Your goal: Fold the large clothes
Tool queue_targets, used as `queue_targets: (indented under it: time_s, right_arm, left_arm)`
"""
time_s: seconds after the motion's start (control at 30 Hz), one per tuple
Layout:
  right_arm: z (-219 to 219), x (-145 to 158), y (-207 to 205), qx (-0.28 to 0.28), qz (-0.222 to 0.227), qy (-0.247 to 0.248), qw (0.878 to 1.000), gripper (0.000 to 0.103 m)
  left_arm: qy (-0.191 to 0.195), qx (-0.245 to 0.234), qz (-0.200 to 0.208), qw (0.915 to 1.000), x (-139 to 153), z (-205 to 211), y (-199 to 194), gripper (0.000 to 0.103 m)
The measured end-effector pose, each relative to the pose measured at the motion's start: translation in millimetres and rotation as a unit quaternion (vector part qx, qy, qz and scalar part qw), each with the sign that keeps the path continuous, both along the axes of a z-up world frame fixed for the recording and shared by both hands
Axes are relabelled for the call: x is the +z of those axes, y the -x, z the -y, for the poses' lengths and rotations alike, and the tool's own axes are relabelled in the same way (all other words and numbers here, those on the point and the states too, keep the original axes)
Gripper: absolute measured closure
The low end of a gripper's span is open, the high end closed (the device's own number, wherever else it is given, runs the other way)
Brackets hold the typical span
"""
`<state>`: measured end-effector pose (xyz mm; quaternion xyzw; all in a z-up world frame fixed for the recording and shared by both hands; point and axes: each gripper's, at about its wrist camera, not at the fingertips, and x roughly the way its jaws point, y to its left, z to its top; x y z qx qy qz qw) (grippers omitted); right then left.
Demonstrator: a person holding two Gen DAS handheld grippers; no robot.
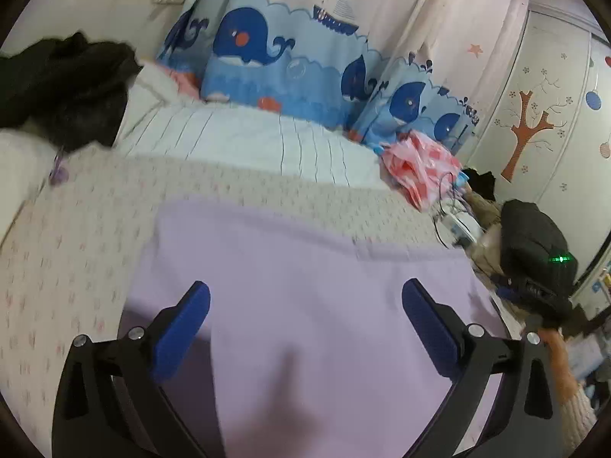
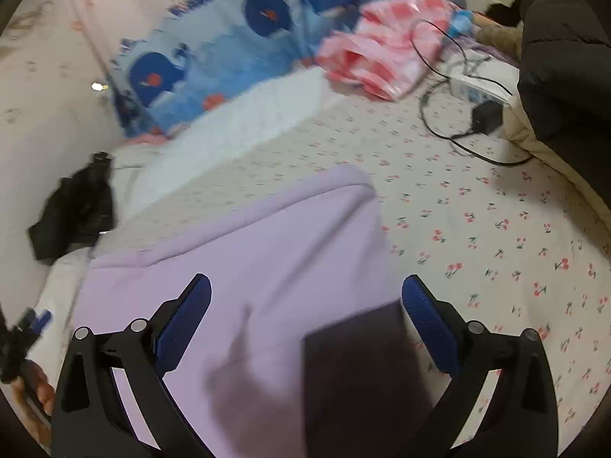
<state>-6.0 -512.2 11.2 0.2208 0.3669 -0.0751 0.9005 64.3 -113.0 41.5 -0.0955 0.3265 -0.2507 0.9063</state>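
A large lilac garment (image 1: 305, 274) lies spread flat on the bed; it also shows in the right wrist view (image 2: 248, 252), where a folded edge runs across its far side. My left gripper (image 1: 305, 297) is open and empty, its blue-padded fingers held just above the lilac cloth. My right gripper (image 2: 305, 294) is open and empty above the garment's right edge. A dark flat patch (image 2: 359, 362) lies between the right fingers; I cannot tell what it is. The other gripper and the hand holding it (image 1: 534, 294) appear at the right of the left wrist view.
The bed sheet (image 2: 496, 236) has a cherry print. A black garment (image 1: 65, 87) lies at the far left. A pink checked cloth (image 2: 382, 53), cables with a charger (image 2: 485, 118) and a dark jacket (image 2: 565, 61) lie at the far right. Whale-print curtains (image 1: 286, 61) hang behind.
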Motion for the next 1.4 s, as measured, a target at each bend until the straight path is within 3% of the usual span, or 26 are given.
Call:
queue_targets:
  time_s: [0.07,0.13,0.17,0.2,0.27,0.33,0.4,0.47,0.5,0.6,0.67,0.7,0.73,0.83,0.93,1.0,1.07,1.13,1.17,1.23,1.3,1.4]
  right_arm:
    - [3.6,-13.6,-21.1,-0.005,-0.025,-0.003,1.0,0.006]
    - [-3.7,-39.4,-52.2,0.005,-0.071,0.0,0.997,0.006]
    - [-8.9,-48.7,-62.5,0.012,-0.082,0.005,0.997,0.006]
    - [-17.9,-57.2,-74.1,0.025,-0.079,0.008,0.996,0.006]
    - [-34.3,-61.3,-91.0,0.031,-0.097,0.048,0.994,0.006]
    - [-42.5,-53.6,-97.1,0.028,-0.106,0.074,0.991,0.006]
    - [-43.2,-31.4,-85.1,0.014,-0.053,0.075,0.996,0.006]
    - [-58.3,-6.7,-76.1,0.029,0.003,0.095,0.995,0.006]
    - [-69.2,-1.3,-78.6,0.048,0.01,0.107,0.993,0.006]
    - [-102.9,-6.3,-108.3,0.101,-0.019,0.154,0.983,0.006]
    - [-110.2,-49.6,-144.5,0.114,-0.109,0.163,0.974,0.006]
    - [-108.3,-66.8,-154.2,0.127,-0.125,0.136,0.975,0.006]
    - [-104.4,-73.8,-159.0,0.127,-0.119,0.108,0.979,0.006]
    - [-105.7,-75.7,-165.5,0.122,-0.131,0.111,0.978,0.006]
    - [-111.6,-50.9,-141.2,0.116,-0.125,0.106,0.98,0.006]
    - [-118.2,-22.3,-106.5,0.137,-0.073,0.091,0.984,0.006]
    - [-132.5,-9.3,-65.7,0.151,-0.039,0.122,0.98,0.006]
    - [-139.7,-28.7,-46.9,0.156,-0.058,0.139,0.976,0.006]
    - [-141.8,-51.0,-45.6,0.171,-0.089,0.148,0.97,0.006]
    - [-141.4,-53.0,-34.7,0.185,-0.07,0.154,0.968,0.006]
    - [-137.1,-36.2,-21.1,0.177,-0.074,0.127,0.973,0.006]
    - [-124.1,-13.3,17.0,0.17,-0.036,0.076,0.982,0.006]
  left_arm:
    - [-0.03,0.01,-0.002,0.9995,-13.5,10.7,-25.9,0.007]
    - [-0.066,0.022,-0.047,0.9965,-54.1,12.9,-48.5,0.007]
    - [-0.06,0.026,-0.084,0.9943,-82.3,6.0,-55.4,0.007]
    - [-0.035,0.03,-0.091,0.9948,-99.0,-5.3,-52.7,0.007]
    - [-0.007,0.044,-0.081,0.9957,-99.4,-22.8,-44.8,0.007]
    - [0.001,0.049,-0.097,0.994,-96.8,-30.6,-49.0,0.007]
    - [0.003,0.065,-0.1,0.9929,-81.2,-33.8,-52.1,0.007]
    - [0.005,0.075,-0.067,0.9949,-61.7,-28.8,-49.5,0.007]
    - [0.005,0.073,-0.051,0.996,-54.3,-23.0,-49.5,0.007]
    - [0.0,0.074,-0.045,0.9962,-49.1,-4.7,-65.3,0.007]
    - [-0.008,0.077,-0.08,0.9938,-71.1,1.9,-82.3,0.007]
    - [0.002,0.076,-0.1,0.9921,-85.5,-0.3,-88.1,0.007]
    - [0.018,0.081,-0.107,0.9907,-93.9,-5.0,-91.8,0.007]
    - [0.009,0.083,-0.113,0.9901,-94.9,-3.9,-91.3,0.007]
    - [-0.018,0.084,-0.12,0.989,-80.1,-1.6,-82.2,0.007]
    - [0.008,0.084,-0.095,0.9919,-57.7,-5.8,-55.8,0.007]
    - [-0.003,0.072,-0.065,0.9952,-48.5,-3.2,-28.7,0.007]
    - [-0.044,0.069,-0.042,0.9958,-55.2,2.8,-9.1,0.007]
    - [-0.074,0.061,-0.061,0.9935,-71.0,9.0,-8.2,0.007]
    - [-0.094,0.061,-0.066,0.9915,-78.7,13.2,-3.8,0.007]
    - [-0.119,0.074,-0.048,0.989,-66.2,17.3,11.1,0.007]
    - [-0.131,0.062,-0.021,0.9892,-55.3,20.7,38.3,0.007]
